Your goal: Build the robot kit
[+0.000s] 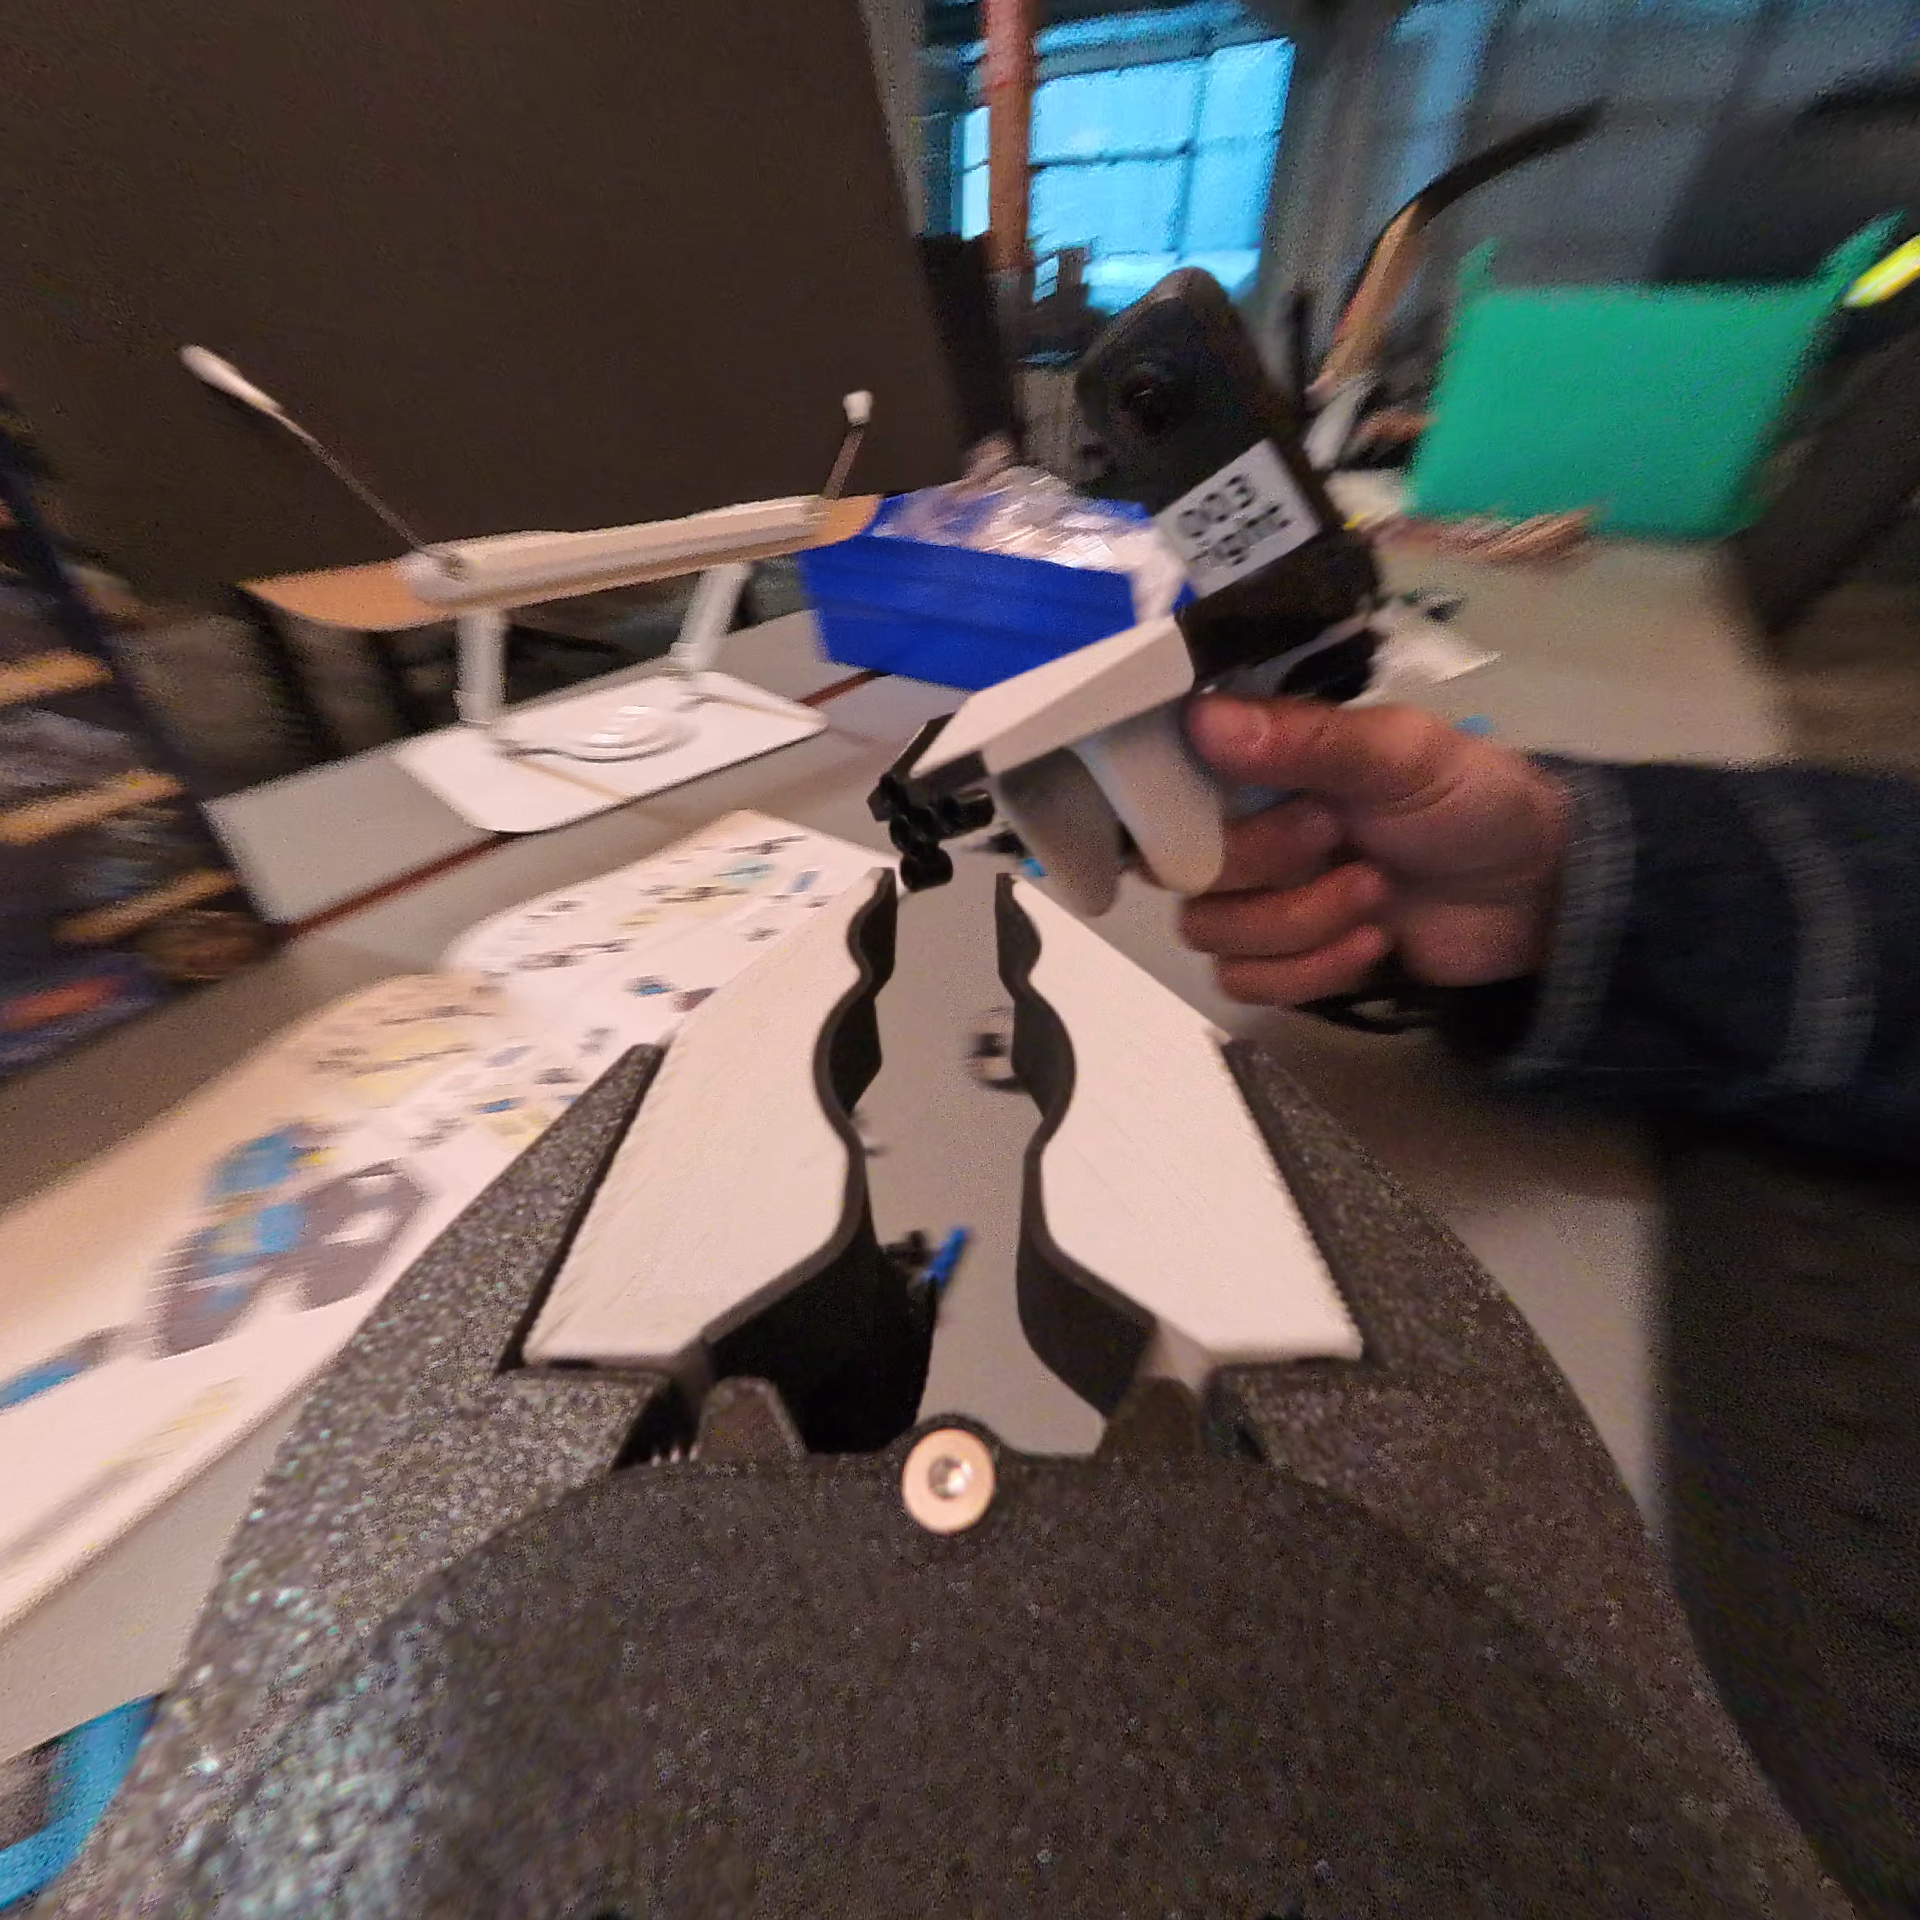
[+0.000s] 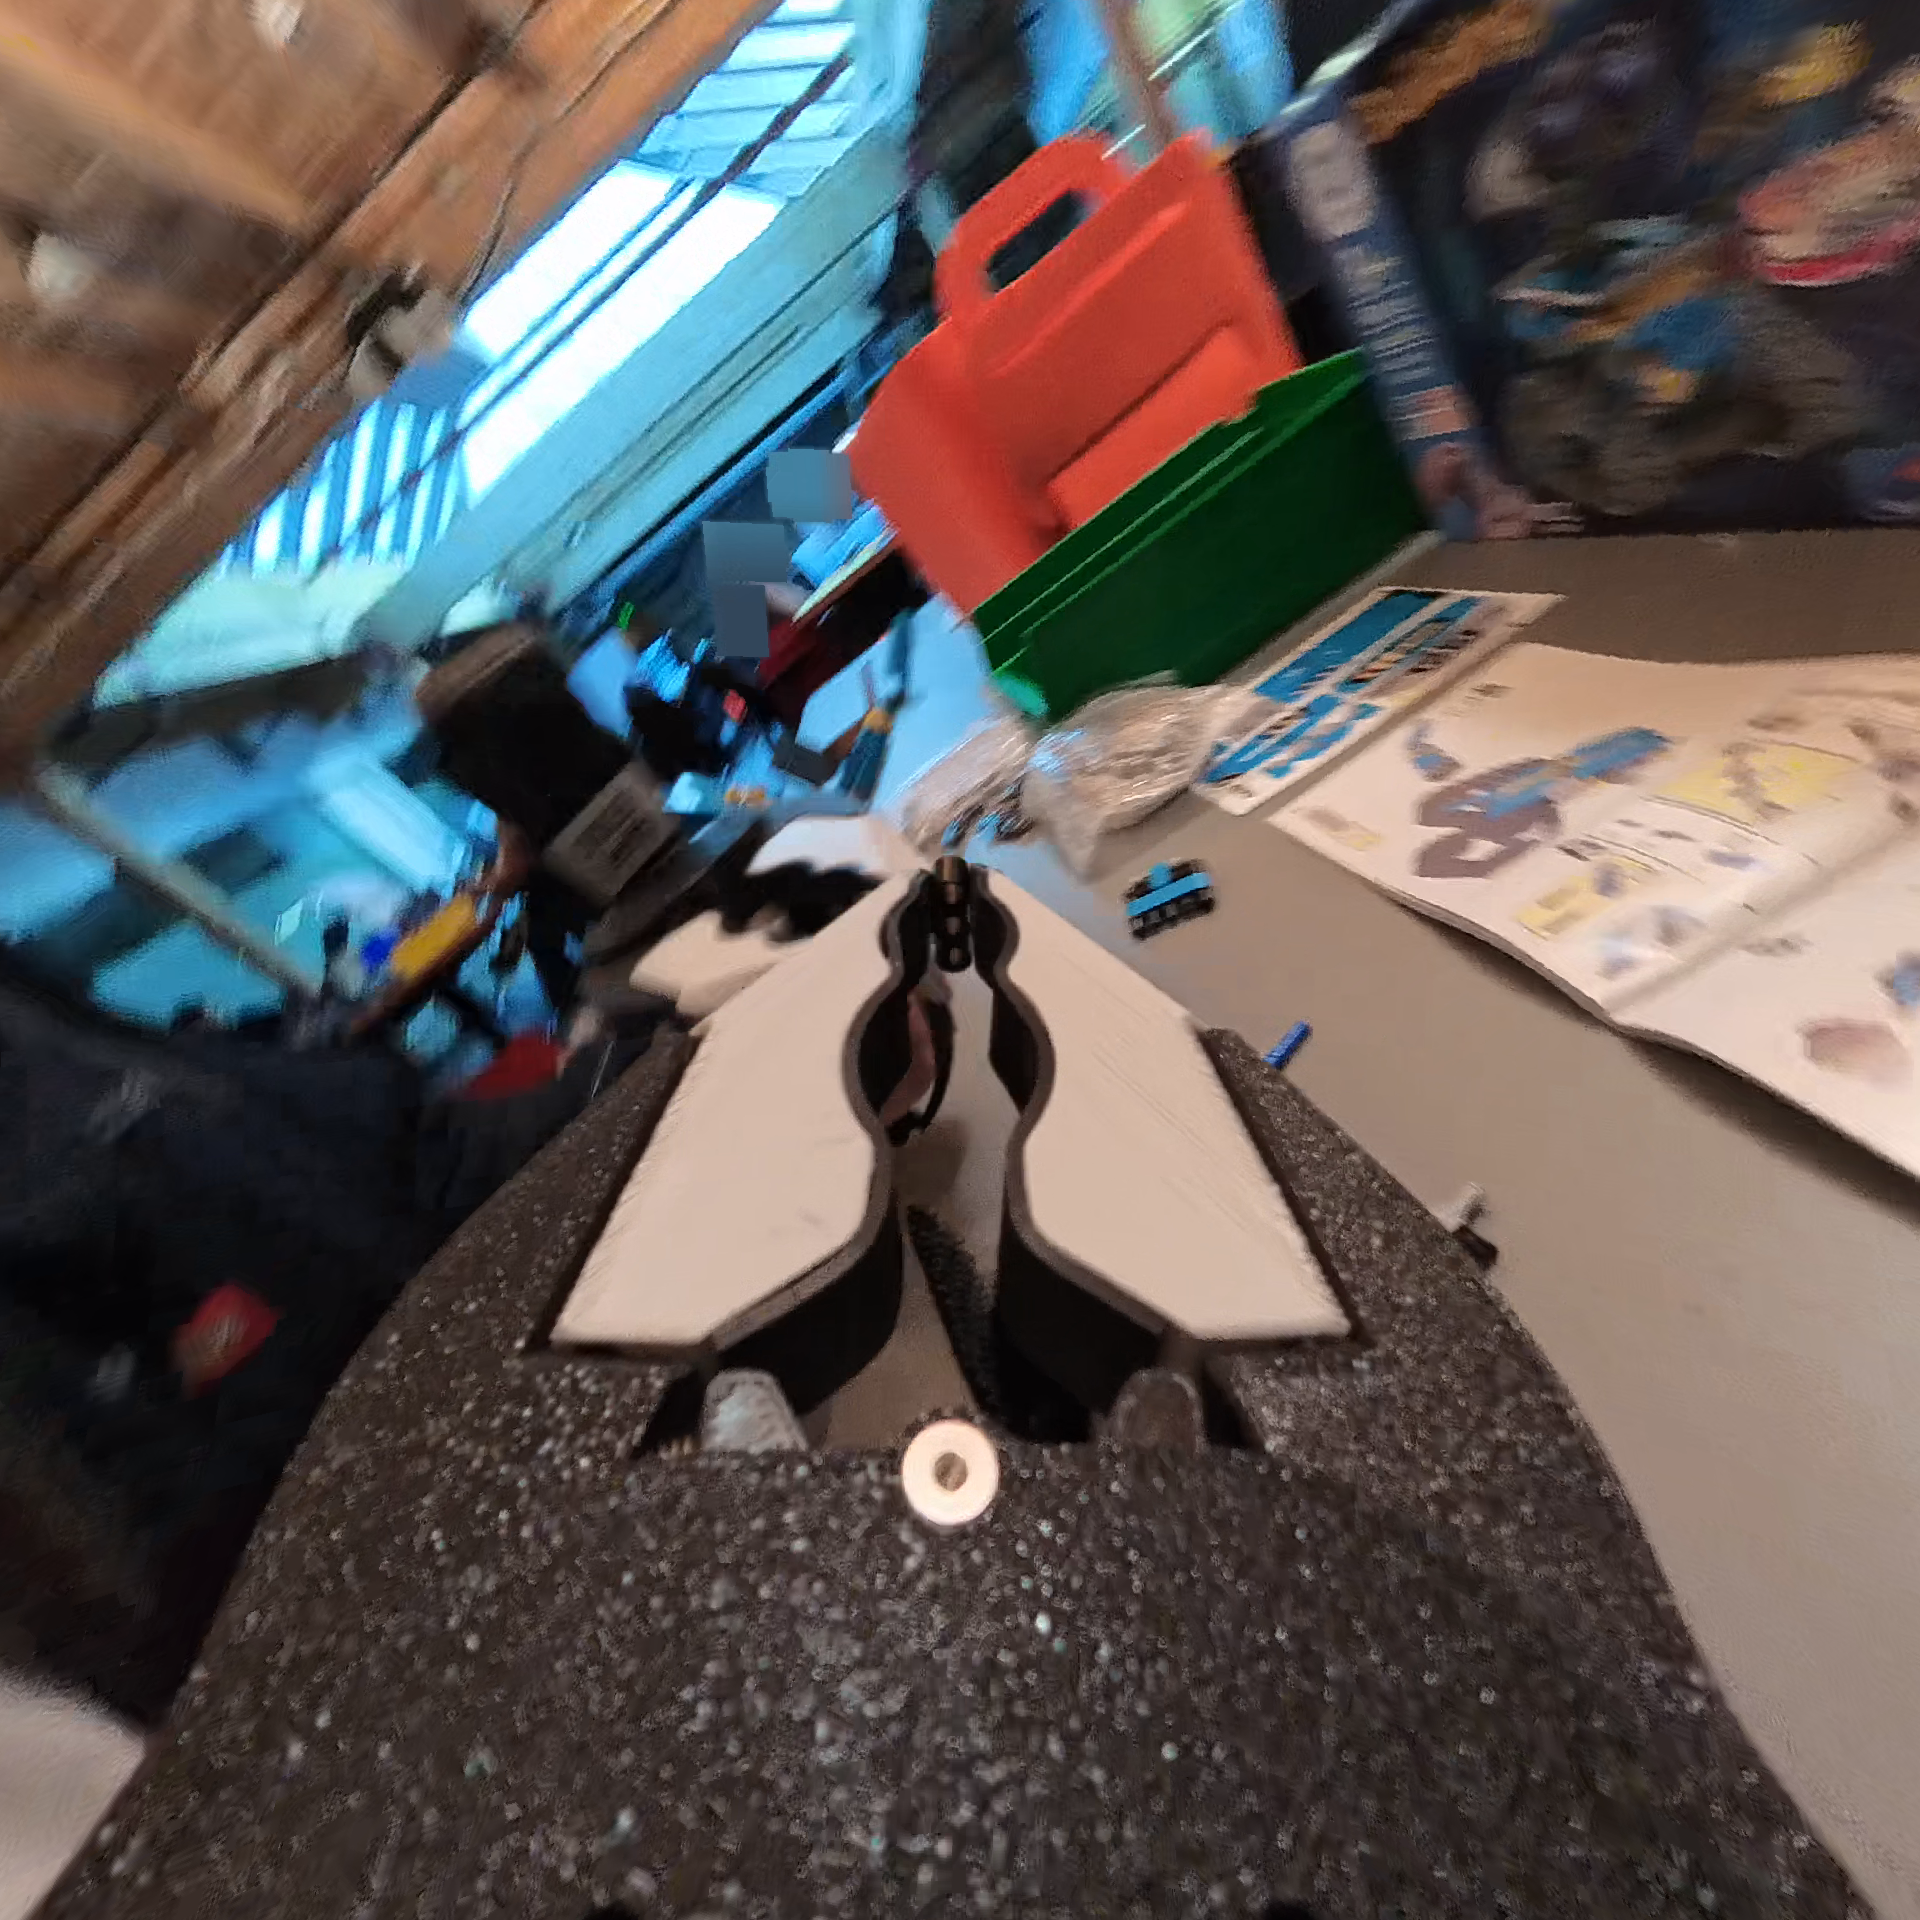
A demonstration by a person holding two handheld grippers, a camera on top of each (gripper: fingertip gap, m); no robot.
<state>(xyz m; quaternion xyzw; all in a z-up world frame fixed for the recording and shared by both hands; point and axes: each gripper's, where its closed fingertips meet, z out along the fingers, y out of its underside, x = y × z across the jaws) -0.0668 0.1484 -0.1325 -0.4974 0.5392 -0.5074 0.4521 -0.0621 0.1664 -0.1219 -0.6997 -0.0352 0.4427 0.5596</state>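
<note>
A small black pin-and-connector piece (image 2: 948, 914) sits pinched at the very tips of my right gripper (image 2: 948, 902), whose fingers are closed on it so that only its end pokes out past them. I carry it in the air, tilted above the grey table (image 2: 1558, 1403), which leaves its free end exposed to the other tool. My left gripper (image 1: 943, 883) has its fingers parted with a clear gap and nothing between them; its tips hover just beside the black piece (image 1: 920, 826), close but, as far as I can judge through the blur, not touching.

The left wrist view shows what the right cannot: my right hand (image 1: 1371, 842) wrapped round the handle, and the piece seen from the side as a short knobbly cluster. It also shows a white desk lamp (image 1: 623, 582) and a blue bin (image 1: 977, 603) farther back.

The right wrist view adds the open instruction booklet (image 2: 1621, 852) lying flat, a small blue-and-black assembly (image 2: 1169, 896) near it, crumpled clear bags (image 2: 1101, 758), a green tray (image 2: 1205, 561) and an orange case (image 2: 1081, 353).
</note>
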